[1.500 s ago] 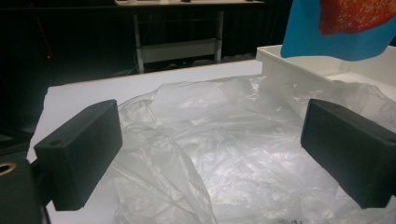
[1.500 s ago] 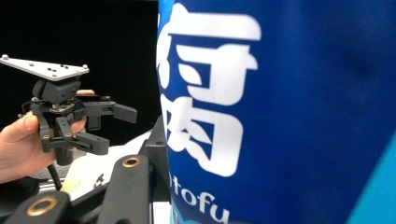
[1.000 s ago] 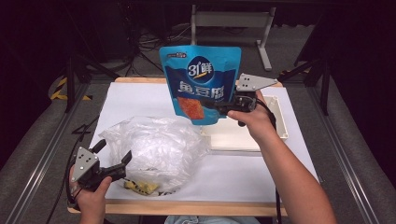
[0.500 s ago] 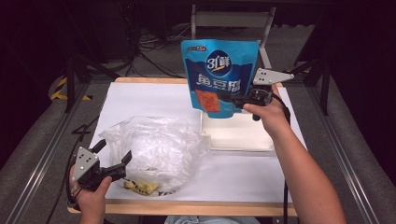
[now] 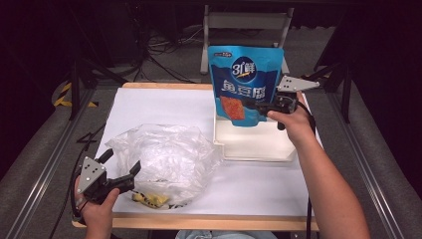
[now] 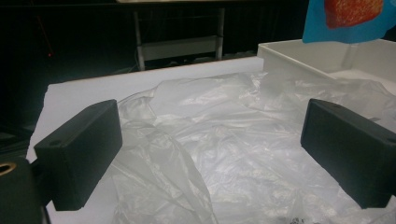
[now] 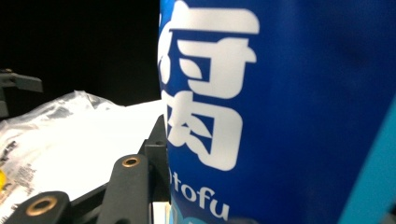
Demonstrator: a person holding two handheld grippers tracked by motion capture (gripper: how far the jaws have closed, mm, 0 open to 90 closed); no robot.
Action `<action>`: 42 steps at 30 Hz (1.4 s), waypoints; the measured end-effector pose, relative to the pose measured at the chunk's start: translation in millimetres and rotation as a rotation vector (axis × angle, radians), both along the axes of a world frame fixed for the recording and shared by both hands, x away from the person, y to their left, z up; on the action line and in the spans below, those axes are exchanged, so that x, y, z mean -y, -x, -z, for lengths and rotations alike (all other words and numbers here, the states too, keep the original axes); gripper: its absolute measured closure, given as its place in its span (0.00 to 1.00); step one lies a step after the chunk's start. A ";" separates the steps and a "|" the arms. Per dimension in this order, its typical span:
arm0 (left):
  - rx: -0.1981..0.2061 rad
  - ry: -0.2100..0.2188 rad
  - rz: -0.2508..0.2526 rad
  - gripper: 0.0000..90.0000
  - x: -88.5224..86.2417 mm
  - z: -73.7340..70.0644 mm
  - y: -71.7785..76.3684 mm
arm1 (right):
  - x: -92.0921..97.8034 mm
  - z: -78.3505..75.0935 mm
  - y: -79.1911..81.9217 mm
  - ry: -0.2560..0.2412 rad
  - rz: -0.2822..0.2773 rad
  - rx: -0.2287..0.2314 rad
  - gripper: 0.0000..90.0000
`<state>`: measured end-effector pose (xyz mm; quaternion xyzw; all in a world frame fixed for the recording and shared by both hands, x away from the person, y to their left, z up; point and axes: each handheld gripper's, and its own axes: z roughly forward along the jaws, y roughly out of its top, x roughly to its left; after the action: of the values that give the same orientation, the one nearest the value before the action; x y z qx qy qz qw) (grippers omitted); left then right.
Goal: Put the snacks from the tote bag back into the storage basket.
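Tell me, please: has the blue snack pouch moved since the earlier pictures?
Yes. The blue snack pouch, held by the right tool, went to the right across the table and now hangs over the white tray.

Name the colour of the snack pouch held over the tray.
Blue pouch with white lettering, clearest in the high view.

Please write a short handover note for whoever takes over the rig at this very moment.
Right tongs: shut on the blue snack pouch, held upright above the white tray.
Left tongs: open, at the near edge of the clear plastic bag, holding nothing.
Done: pouch is out of the bag and lifted.
Left: probably set the pouch in the tray; yellow items remain by the bag.
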<state>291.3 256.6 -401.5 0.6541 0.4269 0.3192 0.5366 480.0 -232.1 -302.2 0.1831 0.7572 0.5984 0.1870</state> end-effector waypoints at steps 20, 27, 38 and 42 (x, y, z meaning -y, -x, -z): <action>-0.011 -0.007 -0.001 0.07 -0.3 0.2 -0.3 | 9.9 58.4 -19.6 0.055 0.042 -0.068 0.60; -0.014 -0.011 0.000 0.07 -0.3 0.3 -0.3 | 9.8 71.4 -21.7 0.084 0.042 -0.075 0.60; -0.014 -0.010 0.003 0.07 0.1 0.6 -0.5 | 10.4 73.7 -22.7 0.102 0.040 -0.072 0.58; -0.014 -0.012 0.003 0.07 0.0 0.8 -0.7 | 10.7 72.7 -22.1 0.141 0.037 -0.066 0.57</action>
<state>292.0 256.6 -402.3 0.6603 0.4277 0.3163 0.5302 502.1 -242.8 -374.9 0.2029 0.7998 0.5336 0.1856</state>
